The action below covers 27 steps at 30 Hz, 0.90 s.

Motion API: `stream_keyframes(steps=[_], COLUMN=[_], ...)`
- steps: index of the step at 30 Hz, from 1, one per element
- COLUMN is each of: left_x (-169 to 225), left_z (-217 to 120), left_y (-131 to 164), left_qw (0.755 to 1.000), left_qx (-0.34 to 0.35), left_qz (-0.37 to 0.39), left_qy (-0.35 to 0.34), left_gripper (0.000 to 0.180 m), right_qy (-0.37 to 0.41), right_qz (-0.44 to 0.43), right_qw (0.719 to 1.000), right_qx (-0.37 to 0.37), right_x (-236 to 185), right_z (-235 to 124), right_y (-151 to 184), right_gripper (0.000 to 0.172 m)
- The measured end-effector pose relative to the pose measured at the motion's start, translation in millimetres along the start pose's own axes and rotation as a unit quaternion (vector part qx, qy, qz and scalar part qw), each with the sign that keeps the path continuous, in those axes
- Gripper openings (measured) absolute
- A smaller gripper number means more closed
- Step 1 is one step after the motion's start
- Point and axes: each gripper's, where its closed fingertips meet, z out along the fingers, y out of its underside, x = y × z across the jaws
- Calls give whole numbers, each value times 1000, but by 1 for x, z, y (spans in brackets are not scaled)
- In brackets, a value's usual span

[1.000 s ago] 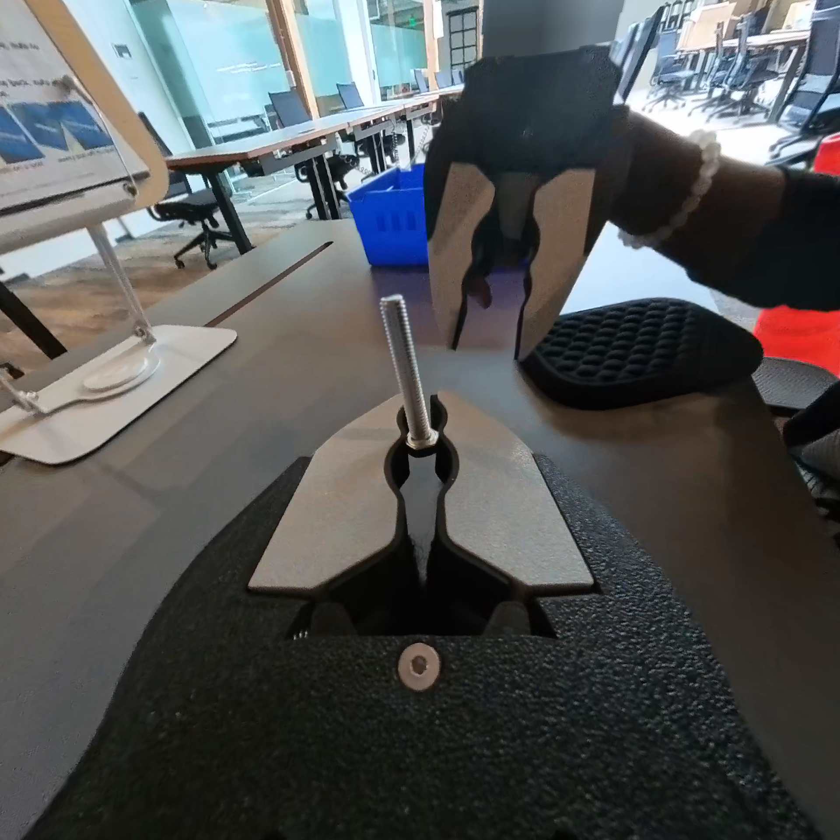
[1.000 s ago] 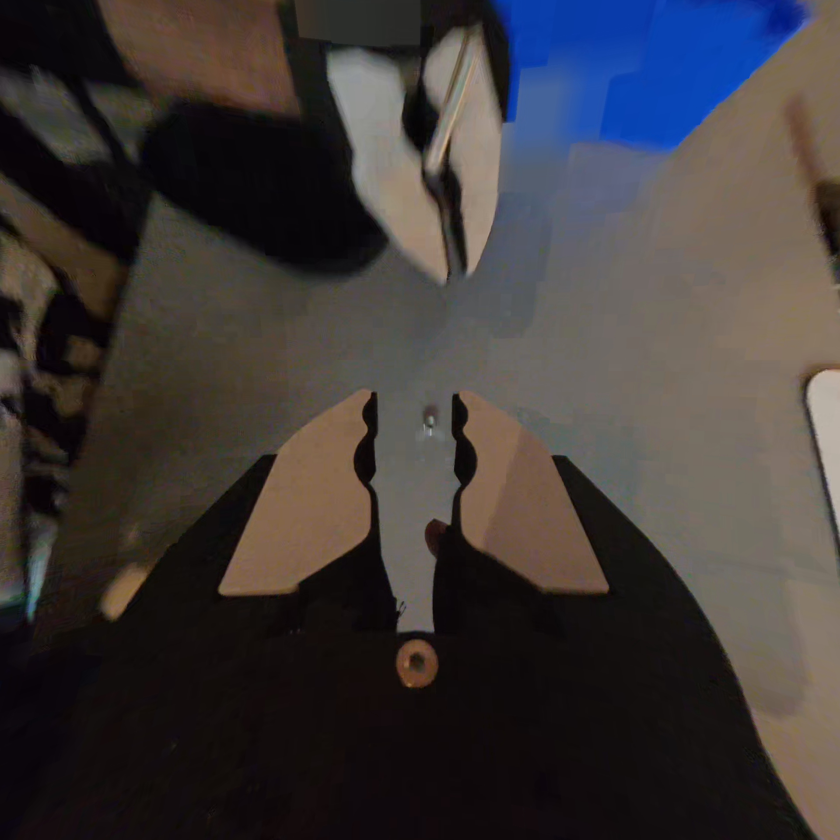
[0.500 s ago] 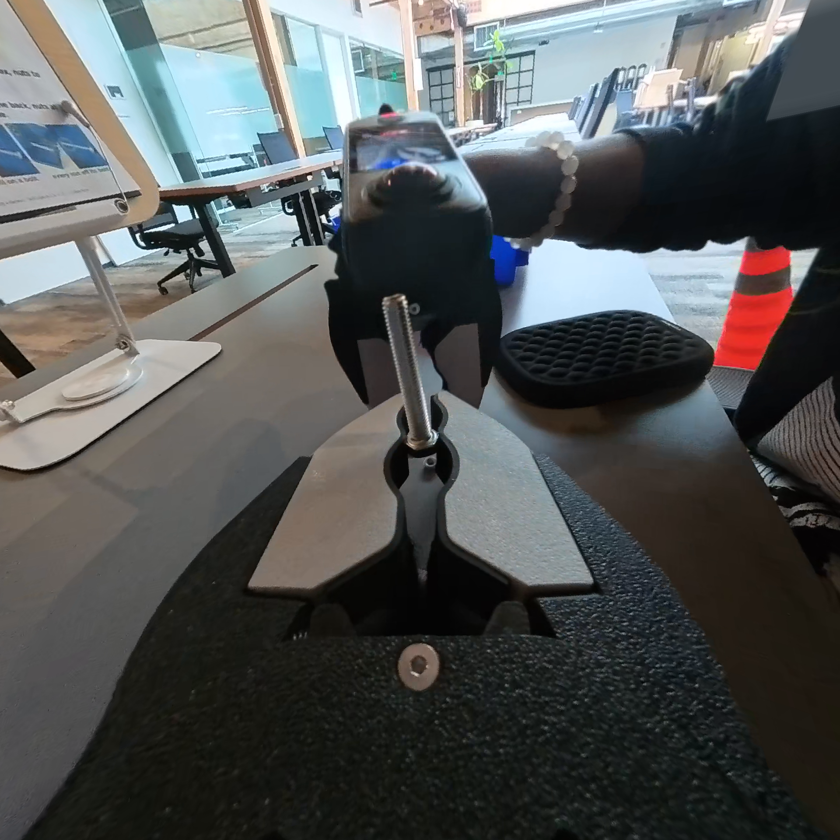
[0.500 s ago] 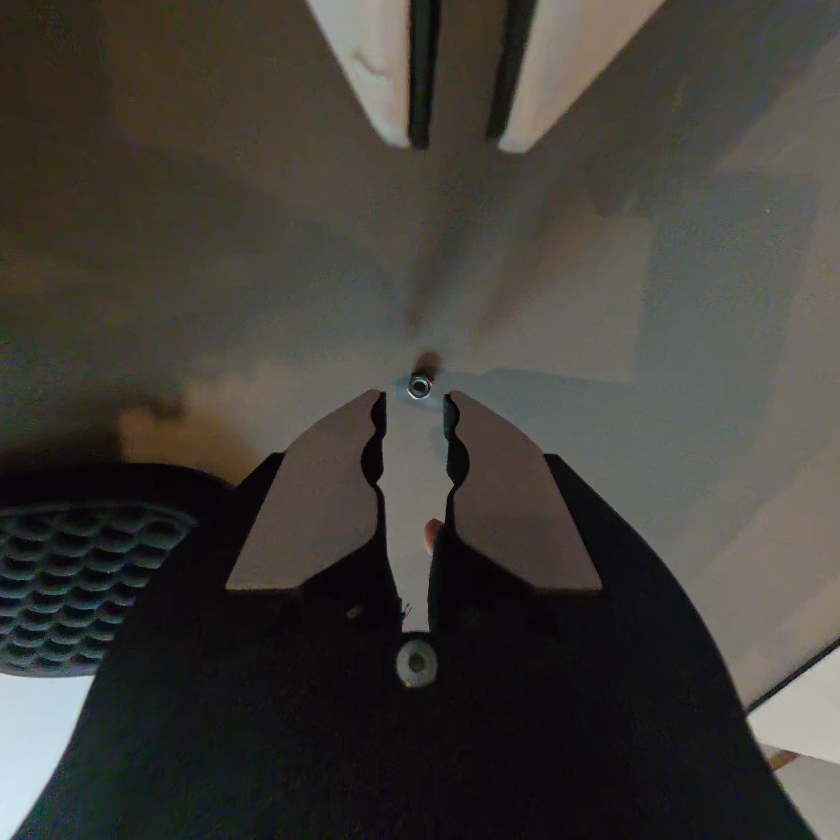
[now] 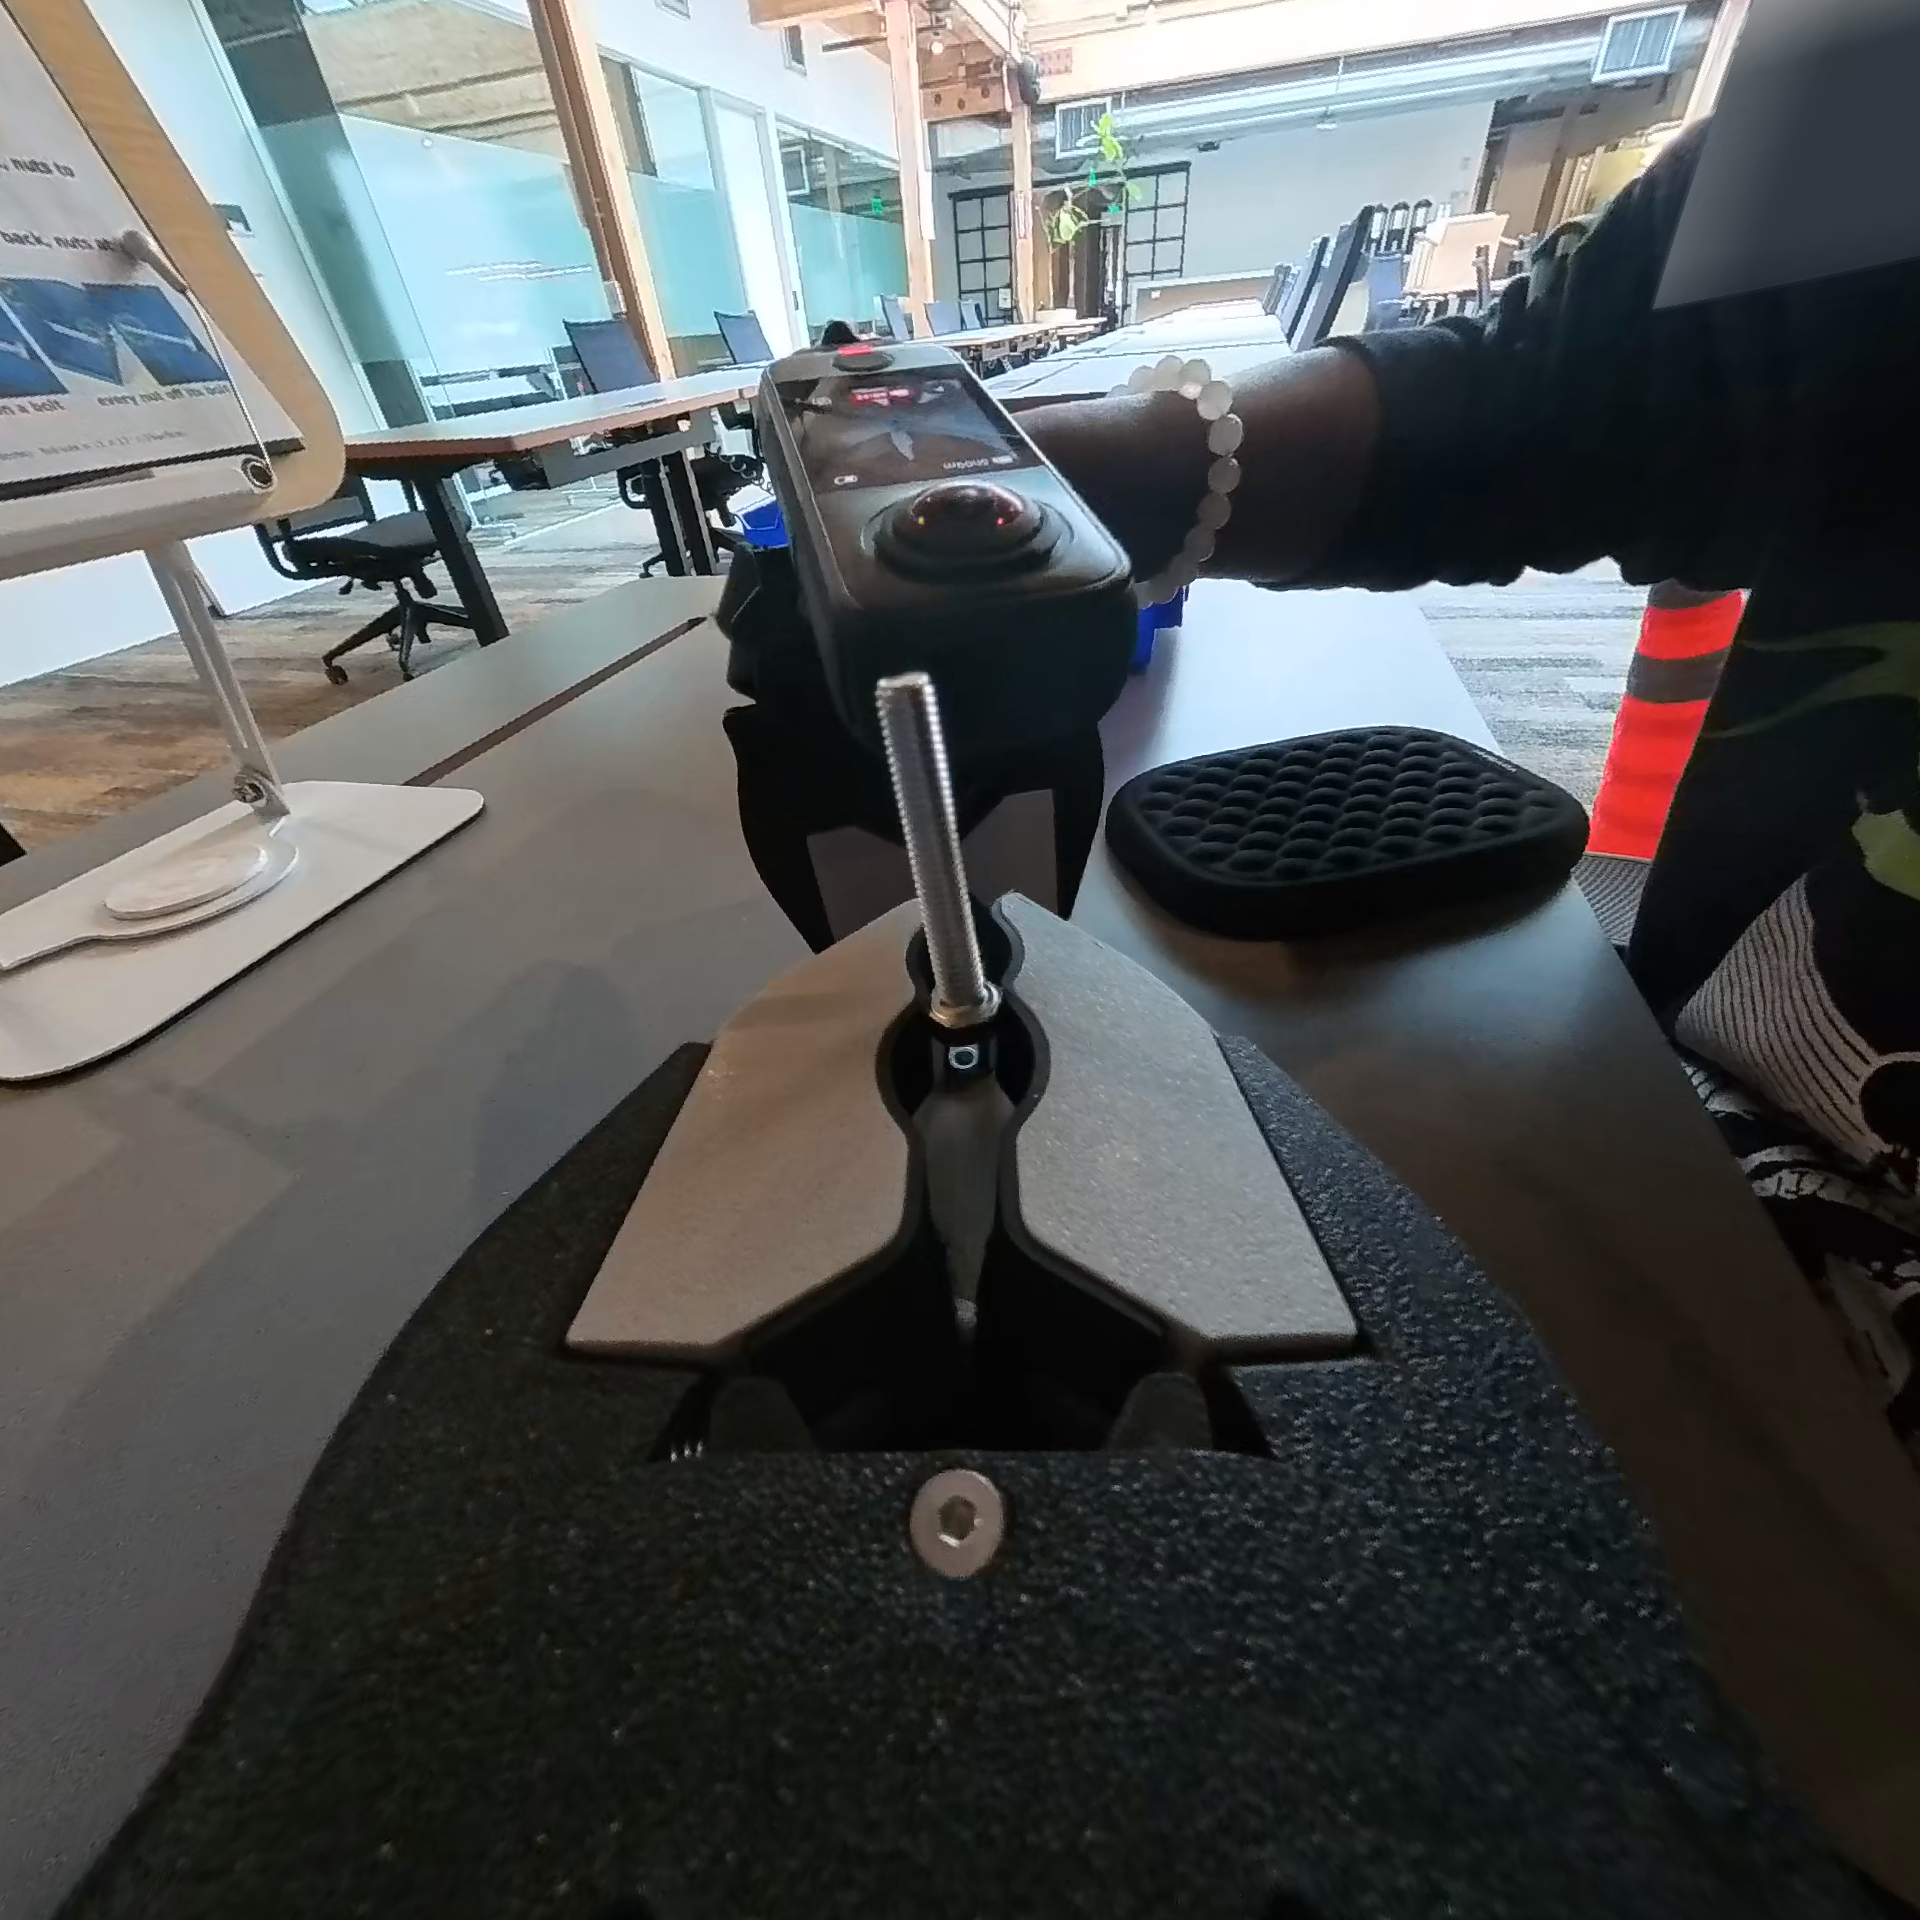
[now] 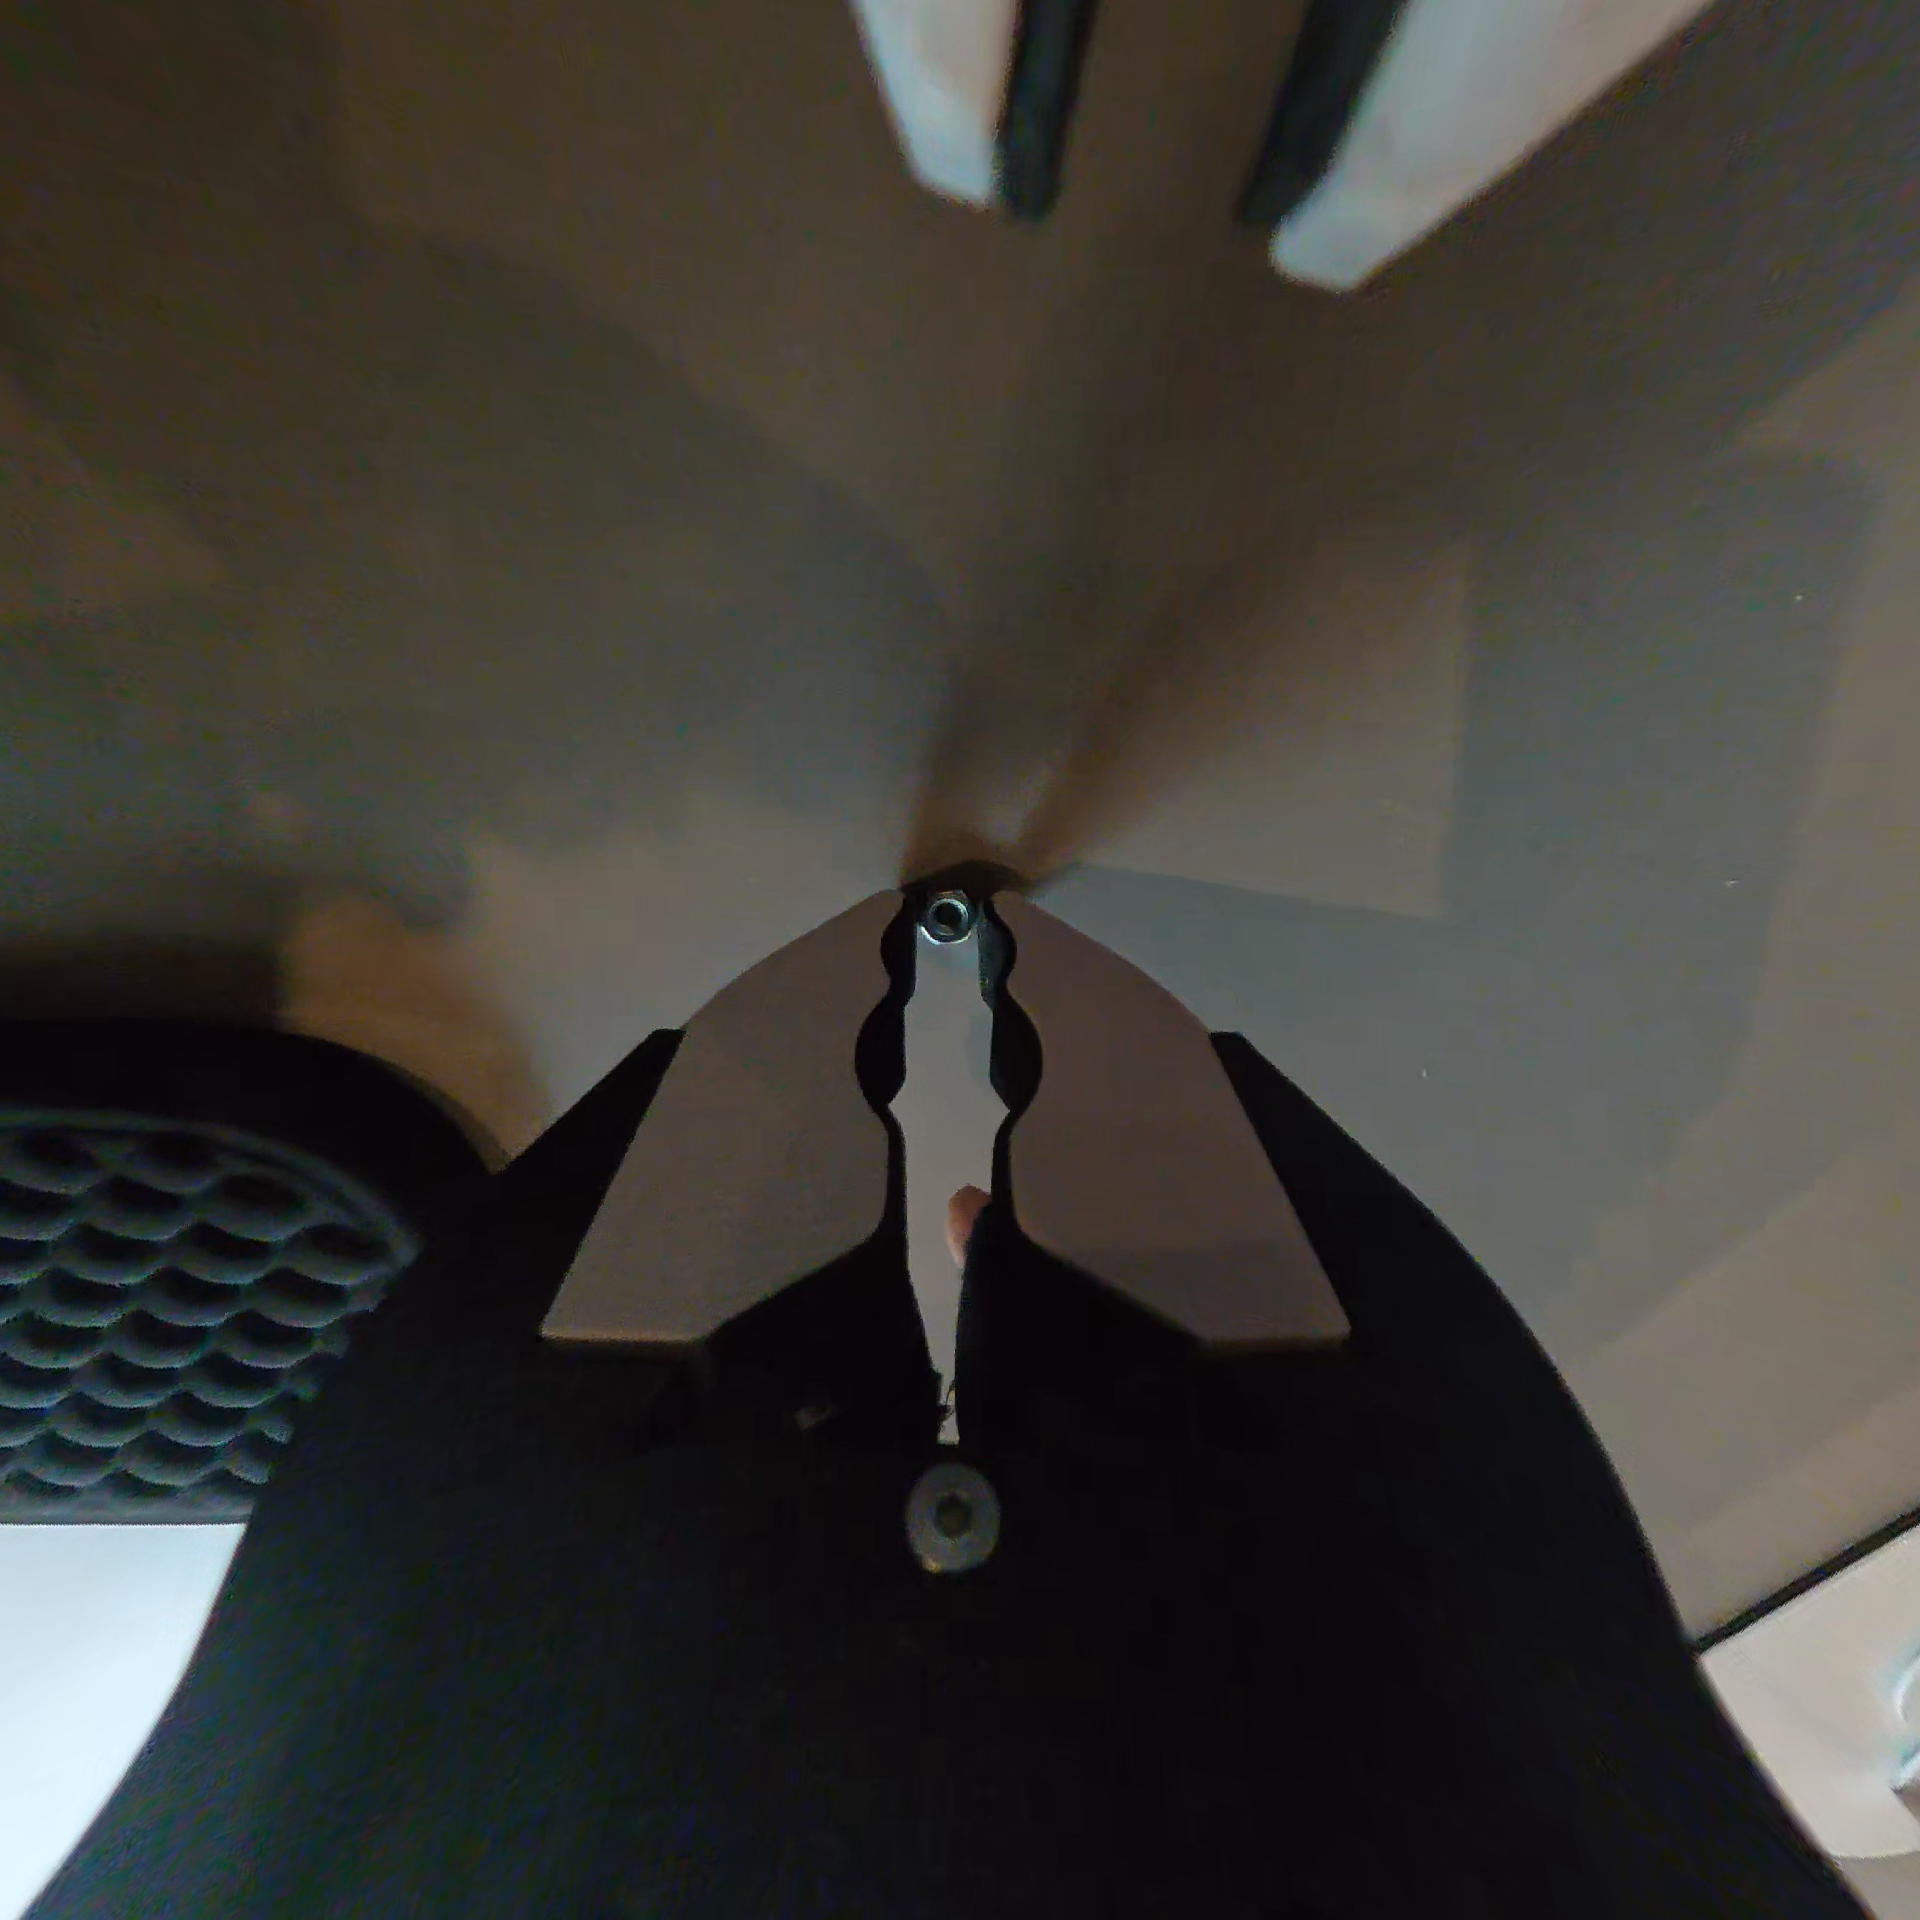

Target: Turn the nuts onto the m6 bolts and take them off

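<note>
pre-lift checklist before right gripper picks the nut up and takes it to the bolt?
1. Bolt clamped in left gripper, threaded end up and bare: ok.
2. Nut between the right gripper fingertips, lying flat on the table, hole up: ok.
3. Both pads pressed on the nut: cannot tell; the fingers have closed in around it, but contact is not clear.
4. Table around the nut free of other parts: ok.
5. Right gripper clear of the black mat: ok.

Bright open office: glass partitions, long desks, rolling chairs.
</note>
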Motion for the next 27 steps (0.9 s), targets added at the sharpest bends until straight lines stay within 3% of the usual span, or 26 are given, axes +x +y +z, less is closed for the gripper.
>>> stream_keyframes(steps=[5,12,15,22,27], left_x=[6,44,64,82,89], left_z=[0,2,-1,-4,-5], left_y=[0,-5,-13,-8,-4], left_qw=[1000,988,972,948,941], left_qx=[-1,9,34,23,8], left_qz=[6,11,-2,-9,0], left_qy=[19,155,234,317,337], left_gripper=[6,7,7,7,7], right_qy=[6,47,30,-33,-78], right_qz=[-22,-165,-259,-433,-493], right_qw=[999,978,958,899,866], right_qx=[38,114,122,58,25], right_x=[-2,-20,-34,-45,-47], right_z=[-19,-143,-174,-166,-156], right_y=[-5,-51,-82,-121,-134], right_gripper=[10,10,10,10,10])
